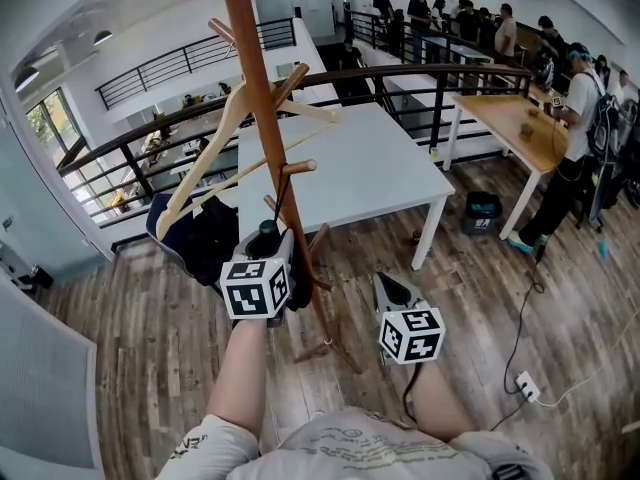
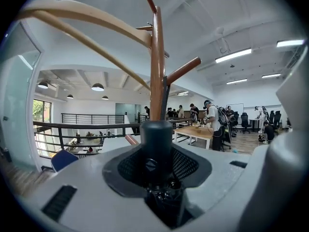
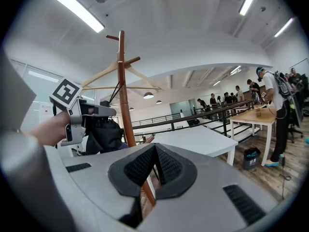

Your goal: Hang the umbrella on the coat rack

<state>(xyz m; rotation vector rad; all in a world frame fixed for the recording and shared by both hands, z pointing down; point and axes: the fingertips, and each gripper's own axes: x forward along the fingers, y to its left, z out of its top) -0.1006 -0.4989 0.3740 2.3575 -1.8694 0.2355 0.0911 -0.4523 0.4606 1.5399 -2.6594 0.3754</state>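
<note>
A person's left gripper (image 1: pixel 272 244) holds a folded black fabric umbrella (image 3: pixel 104 133) upright just beside the tall brown wooden coat rack (image 1: pixel 262 98). Its fingers (image 2: pixel 126 166) are clamped on the dark cylindrical handle (image 2: pixel 157 139). The handle's thin dark strap (image 1: pixel 280 198) runs up to a short wooden peg (image 1: pixel 298 167) on the rack and appears looped over it. The grip seems meant to carry the weight until the strap can take it. The right gripper (image 1: pixel 392 288) hangs well clear of the rack, fingers closed on nothing, apparently not needed. A pale wooden clothes hanger (image 1: pixel 230 138) also hangs on the rack. The umbrella looks almost hung, and letting go of it is probably all that remains.
</note>
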